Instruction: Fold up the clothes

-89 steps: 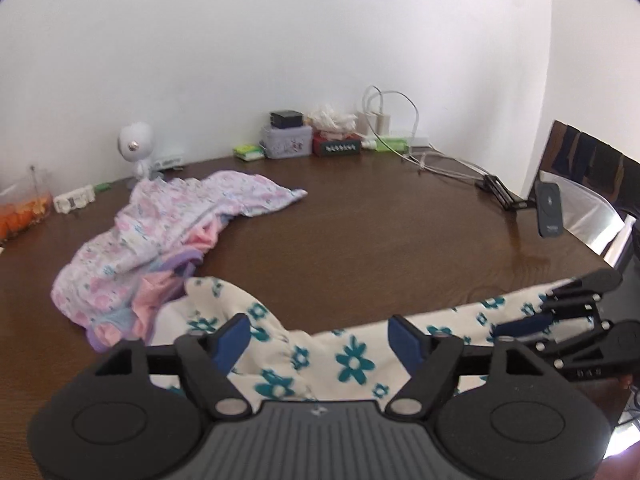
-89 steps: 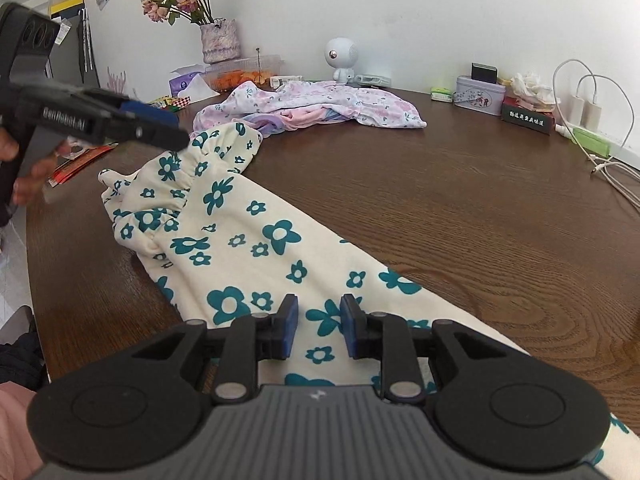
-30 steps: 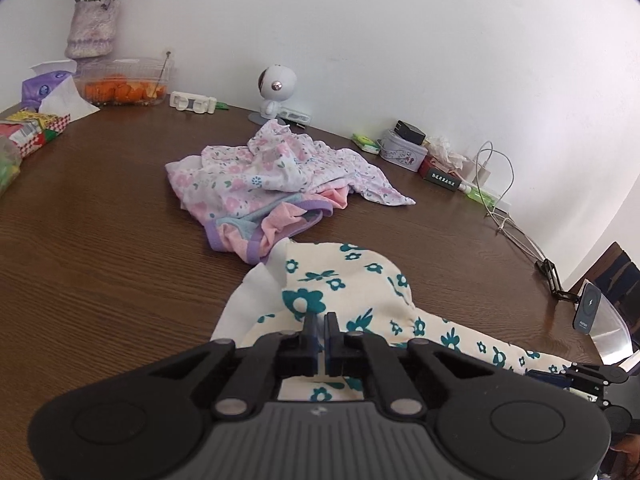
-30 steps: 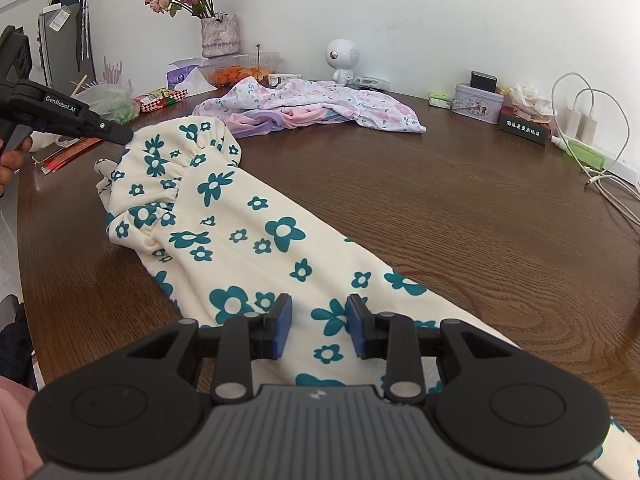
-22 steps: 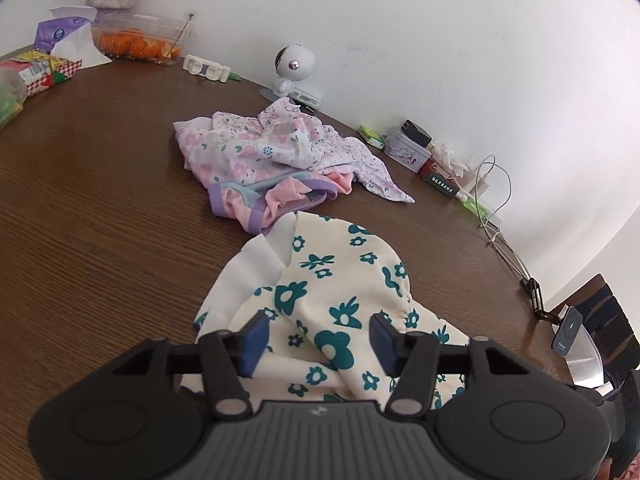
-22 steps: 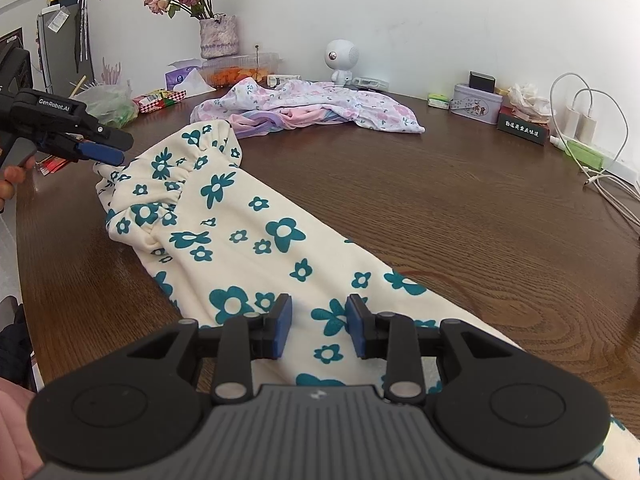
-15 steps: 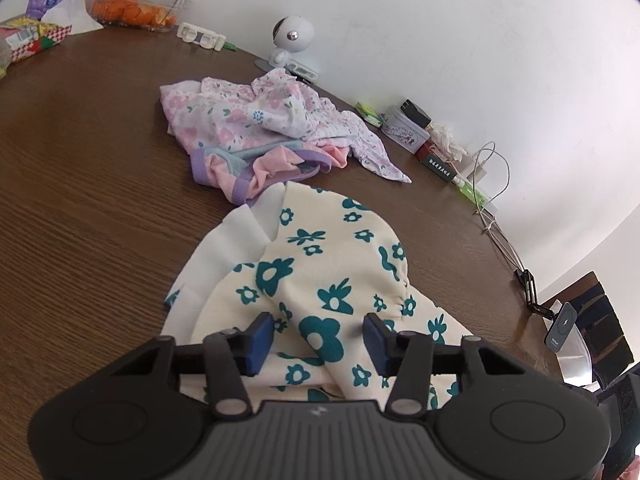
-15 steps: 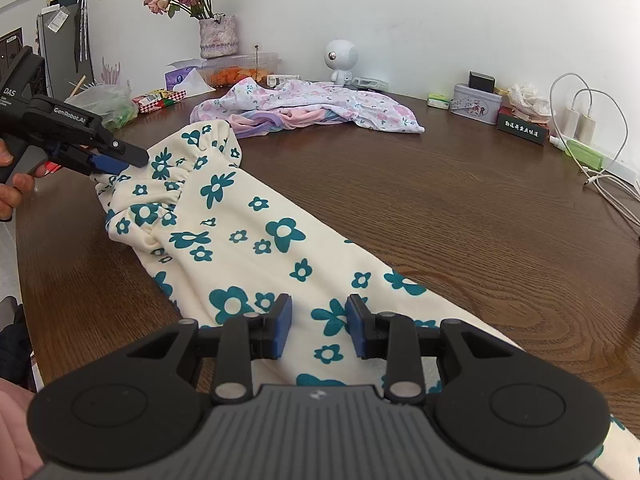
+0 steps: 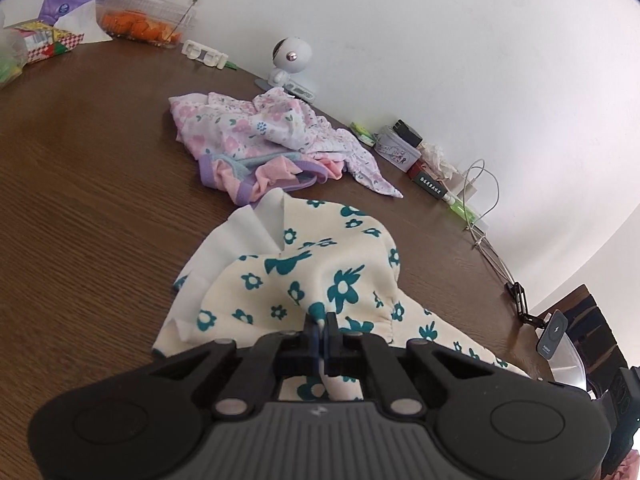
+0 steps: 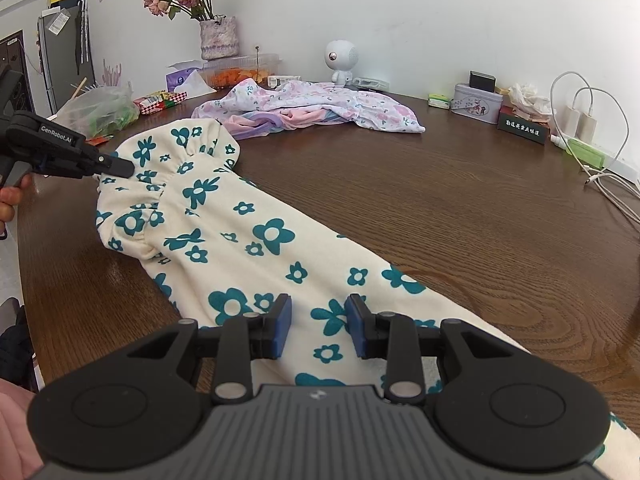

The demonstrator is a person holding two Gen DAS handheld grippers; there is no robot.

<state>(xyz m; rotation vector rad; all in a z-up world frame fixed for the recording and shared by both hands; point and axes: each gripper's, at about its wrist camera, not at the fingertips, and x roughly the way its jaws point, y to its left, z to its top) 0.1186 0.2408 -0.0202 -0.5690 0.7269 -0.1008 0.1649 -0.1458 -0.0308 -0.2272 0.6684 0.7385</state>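
Note:
A cream garment with teal flowers lies stretched across the brown table. It also shows in the left wrist view, bunched at its gathered end. My left gripper is shut on a fold of that gathered end; it shows at the left of the right wrist view. My right gripper is open, its blue pads either side of the cloth near the other end, resting low over it.
A pile of pink and purple floral clothes lies further back on the table. Along the wall stand a white robot toy, a flower vase, a snack tray, tins, and chargers with cables.
My left gripper opened, moved in over the gathered end, and has closed on a fold of the flowered garment. My right gripper stayed still and open.

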